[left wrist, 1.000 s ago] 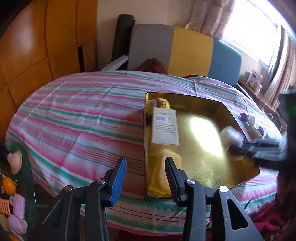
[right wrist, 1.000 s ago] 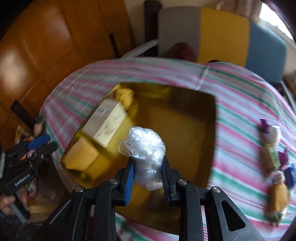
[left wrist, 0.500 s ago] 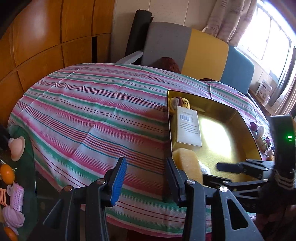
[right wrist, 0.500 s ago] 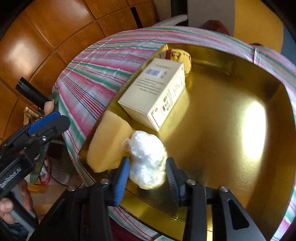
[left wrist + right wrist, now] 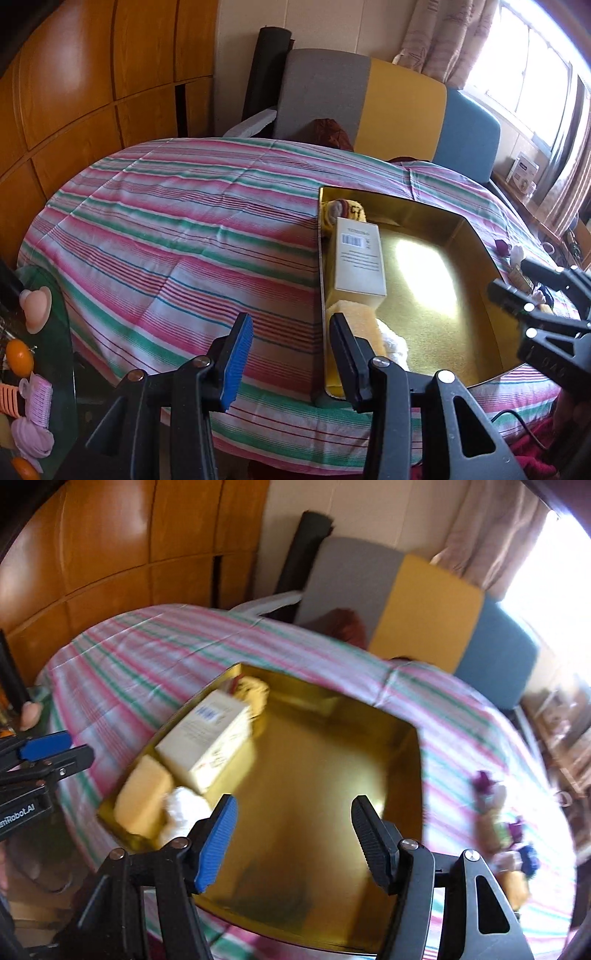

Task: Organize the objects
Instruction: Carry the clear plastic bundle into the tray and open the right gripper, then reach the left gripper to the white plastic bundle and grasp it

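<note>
1. Released since the earlier frames, the white plastic-wrapped bundle (image 5: 183, 808) now lies in the gold tray (image 5: 413, 775), ahead and left of the right gripper (image 5: 291, 834), no longer between its fingers.
2. Its jaws are opening, with only bare tray floor showing between them.
3. Touching the bundle on its left lies a yellow sponge (image 5: 142, 797); past both rests a cream box (image 5: 207, 738), with a yellow plush toy (image 5: 255, 692) at the tray's far corner.
4. Over the striped tablecloth (image 5: 177, 229), the left gripper (image 5: 290, 354) holds nothing, its jaws partly apart; the tray's near corner sits just beyond its right finger.
5. Right of the right gripper, several small toys (image 5: 498, 823) lie blurred on the cloth.
</note>
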The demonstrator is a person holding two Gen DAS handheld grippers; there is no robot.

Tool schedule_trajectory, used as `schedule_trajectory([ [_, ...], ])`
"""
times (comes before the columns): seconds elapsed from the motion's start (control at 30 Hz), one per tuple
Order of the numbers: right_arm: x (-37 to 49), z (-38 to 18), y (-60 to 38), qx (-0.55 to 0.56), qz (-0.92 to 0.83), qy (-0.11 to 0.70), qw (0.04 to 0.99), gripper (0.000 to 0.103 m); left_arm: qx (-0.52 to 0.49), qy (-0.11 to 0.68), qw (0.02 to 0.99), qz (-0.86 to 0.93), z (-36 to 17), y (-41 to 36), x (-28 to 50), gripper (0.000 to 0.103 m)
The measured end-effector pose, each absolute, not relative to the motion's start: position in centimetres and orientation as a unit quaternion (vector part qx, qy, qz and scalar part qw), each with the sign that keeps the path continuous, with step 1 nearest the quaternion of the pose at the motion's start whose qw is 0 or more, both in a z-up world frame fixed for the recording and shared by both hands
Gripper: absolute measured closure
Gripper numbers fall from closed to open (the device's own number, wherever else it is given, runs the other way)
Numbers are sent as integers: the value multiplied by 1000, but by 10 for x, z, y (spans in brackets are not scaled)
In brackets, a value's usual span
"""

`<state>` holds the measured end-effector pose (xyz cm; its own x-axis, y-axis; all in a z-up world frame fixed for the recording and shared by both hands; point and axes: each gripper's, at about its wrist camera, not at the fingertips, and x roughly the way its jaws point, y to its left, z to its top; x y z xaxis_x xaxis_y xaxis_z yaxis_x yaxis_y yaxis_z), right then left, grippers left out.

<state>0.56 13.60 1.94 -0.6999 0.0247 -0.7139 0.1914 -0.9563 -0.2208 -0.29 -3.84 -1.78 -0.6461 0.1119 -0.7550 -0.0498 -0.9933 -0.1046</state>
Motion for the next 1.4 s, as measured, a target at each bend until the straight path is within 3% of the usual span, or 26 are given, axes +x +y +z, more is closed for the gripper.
schedule_trajectory([
  [0.4, 13, 41, 184, 356, -924, 141, -1, 36, -410, -4, 75, 909, -1, 1, -7, 60],
  [0.63, 7, 33, 225, 373, -919, 126, -19, 26, -413, 21, 122, 902, 5, 42, -15, 60],
  [0.8, -3, 27, 302, 399, -908, 101, -81, 24, -409, 39, 177, 894, 13, 86, -23, 60],
  [1.17, 13, 3, 504, 393, -878, -26, -274, 22, -413, 71, 288, 861, 26, 205, -43, 60],
  [1.3, 26, -5, 537, 379, -872, -108, -291, 22, -433, 65, 320, 840, 25, 248, -57, 60],
  [1.4, 28, -2, 540, 370, -874, -118, -293, 22, -445, 62, 336, 828, 20, 283, -72, 60],
])
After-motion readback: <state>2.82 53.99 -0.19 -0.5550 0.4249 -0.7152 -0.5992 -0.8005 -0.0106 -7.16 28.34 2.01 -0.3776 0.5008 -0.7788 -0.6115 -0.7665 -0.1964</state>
